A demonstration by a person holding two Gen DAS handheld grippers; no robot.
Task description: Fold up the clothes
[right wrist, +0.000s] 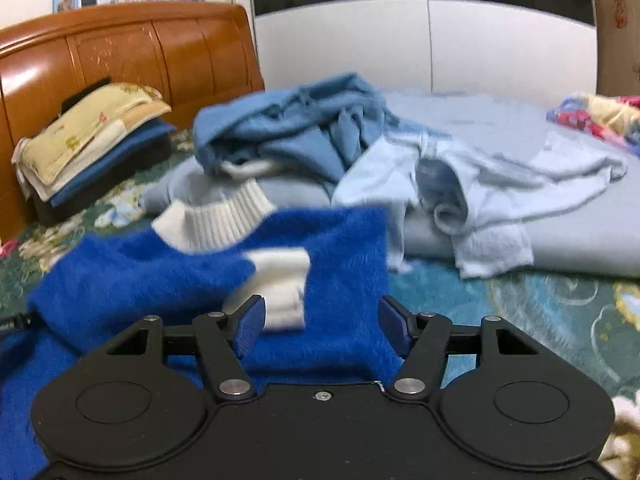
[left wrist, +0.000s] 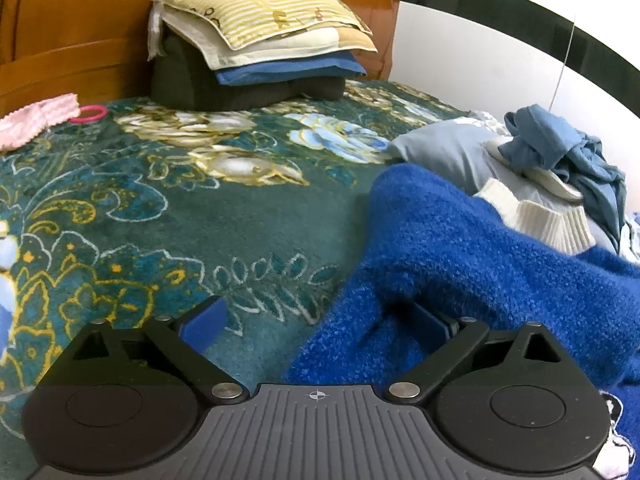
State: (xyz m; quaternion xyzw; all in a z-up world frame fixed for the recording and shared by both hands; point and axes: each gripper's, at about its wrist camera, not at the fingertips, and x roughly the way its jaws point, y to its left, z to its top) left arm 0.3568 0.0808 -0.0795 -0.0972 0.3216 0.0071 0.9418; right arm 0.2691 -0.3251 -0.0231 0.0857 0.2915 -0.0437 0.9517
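Floral bed cover (left wrist: 168,216), one blue sweater (right wrist: 192,264), two spread tongs (right wrist: 320,320)

The right gripper (right wrist: 322,326) hangs over a fuzzy blue sweater (right wrist: 200,264) on the bed (right wrist: 540,320), jaws apart around its white cuff (right wrist: 282,280). Behind lie crumpled pale blue clothes (right wrist: 400,168); folded items (right wrist: 92,140) are stacked by the wooden headboard (right wrist: 132,48).

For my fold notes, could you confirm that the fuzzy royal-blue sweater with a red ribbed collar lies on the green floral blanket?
Not quite: the fuzzy royal-blue sweater has a white ribbed collar, not red, as the right wrist view shows. It does lie on the green floral blanket.
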